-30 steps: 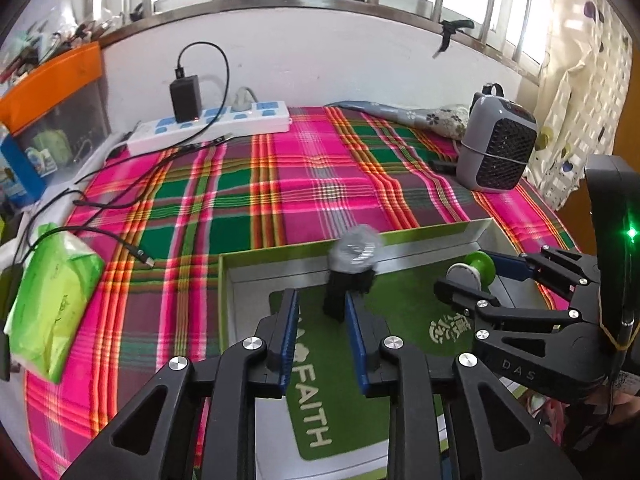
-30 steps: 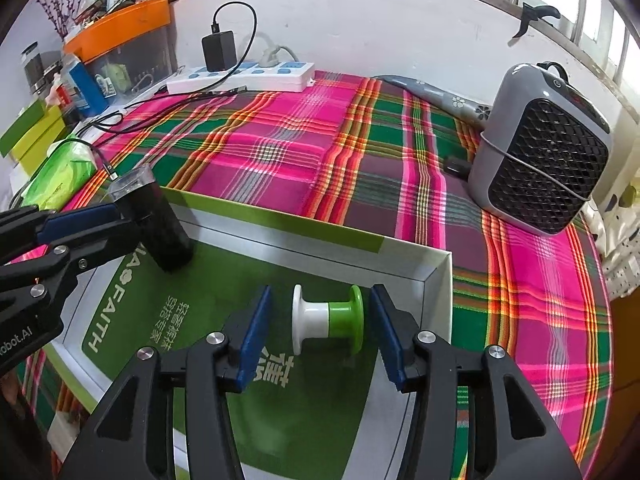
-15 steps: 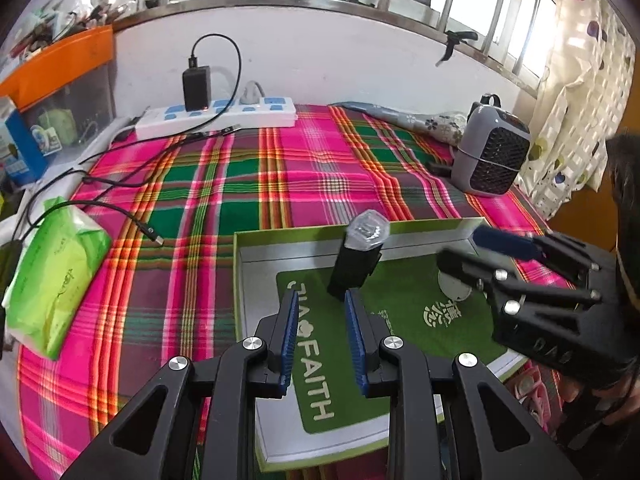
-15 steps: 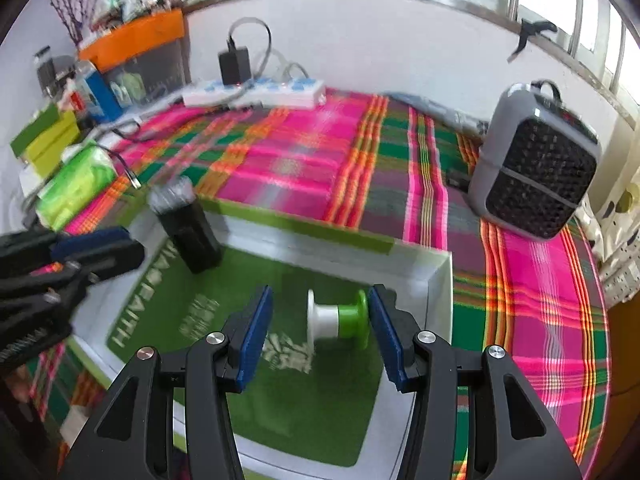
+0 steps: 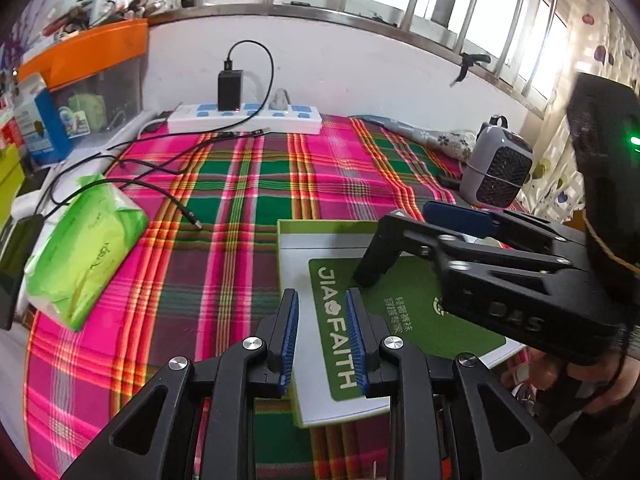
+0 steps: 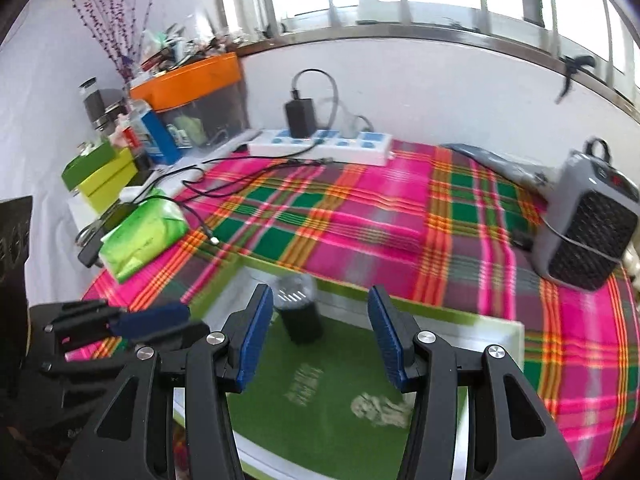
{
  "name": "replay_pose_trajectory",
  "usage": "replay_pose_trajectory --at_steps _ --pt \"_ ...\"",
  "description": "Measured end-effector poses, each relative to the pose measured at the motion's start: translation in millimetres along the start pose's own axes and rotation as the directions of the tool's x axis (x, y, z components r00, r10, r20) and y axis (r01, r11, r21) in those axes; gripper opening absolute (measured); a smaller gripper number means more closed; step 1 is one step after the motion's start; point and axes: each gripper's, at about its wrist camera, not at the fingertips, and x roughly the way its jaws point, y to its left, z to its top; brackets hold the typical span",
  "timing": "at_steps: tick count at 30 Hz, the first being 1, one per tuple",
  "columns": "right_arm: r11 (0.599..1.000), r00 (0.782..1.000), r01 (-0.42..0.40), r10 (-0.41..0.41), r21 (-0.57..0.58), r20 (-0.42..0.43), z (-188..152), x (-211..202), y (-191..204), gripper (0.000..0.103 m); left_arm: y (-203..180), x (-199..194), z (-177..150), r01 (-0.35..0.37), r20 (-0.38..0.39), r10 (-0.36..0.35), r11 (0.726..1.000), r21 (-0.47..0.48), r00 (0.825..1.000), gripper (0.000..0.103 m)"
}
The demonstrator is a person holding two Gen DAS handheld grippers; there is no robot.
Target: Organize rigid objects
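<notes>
Left tongs [image 5: 320,332] hung over the near left part of the green-rimmed box lid [image 5: 296,226], blue pads close together with a narrow gap, clenched on nothing. Right tongs [image 6: 320,336] stood released, pads wide apart, nothing pressed between them; in the left wrist view they reached in from the right above the lid [image 5: 424,220], a hand [image 5: 560,368] gripping the handle below. The lid lay on the counter covered by a pink and green plaid cloth [image 5: 240,208], white inner walls, green panel printed JIA FAITH. The dark cylinder with a clear cap [image 6: 298,312] stood upright inside the lid near its far left corner, seen between the right pads but apart from them; in the left view only its black lower body [image 5: 376,260] showed, top hidden behind the right tongs. The spool could not be made out in either view. Green tissue pack [image 5: 84,252] lay on the cloth's left edge, well apart from the lid. White power strip [image 5: 244,118] with a black charger [image 5: 230,90] sat against the far wall, cables trailing over the cloth. Grey heater [image 6: 588,232] stood at the right edge. Orange-lidded bin [image 6: 192,92] and boxes were stacked far left. Right view was motion-blurred.
</notes>
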Motion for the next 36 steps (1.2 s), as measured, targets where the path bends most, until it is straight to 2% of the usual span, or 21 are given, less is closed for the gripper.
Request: replay_pose_trajectory --at_steps 6,8,9,15,28,36 --pt "0.998 0.999 0.038 -0.039 -0.044 -0.027 0.6 14.5 10.7 0.048 4.8 -1.5 -5.0 0.009 -0.010 -0.009 1.000 -0.017 1.000 0.023" --pt "0.998 0.999 0.050 -0.050 -0.037 -0.018 -0.9 12.1 9.6 0.032 5.4 -2.1 -6.9 0.012 -0.013 -0.012 1.000 -0.020 1.000 0.023" --pt "0.998 0.999 0.047 -0.048 -0.030 -0.017 -1.9 10.2 7.9 0.030 5.5 -2.5 -8.0 0.014 -0.013 -0.014 1.000 -0.021 1.000 0.023" --pt "0.998 0.998 0.063 -0.063 -0.008 -0.005 -14.7 -4.1 2.9 0.030 4.3 -5.8 -17.3 0.028 -0.018 -0.029 0.999 -0.030 0.999 0.023" --pt "0.986 0.999 -0.031 0.025 0.163 0.034 -53.6 -22.3 -21.4 0.030 -4.5 -13.8 -35.9 0.063 -0.034 -0.063 0.998 -0.021 0.997 0.023" --pt "0.989 1.000 -0.011 0.009 0.147 0.014 -61.2 -22.5 -19.9 0.030 -10.8 -22.5 -41.3 0.080 -0.025 -0.081 0.997 -0.007 0.996 0.023"
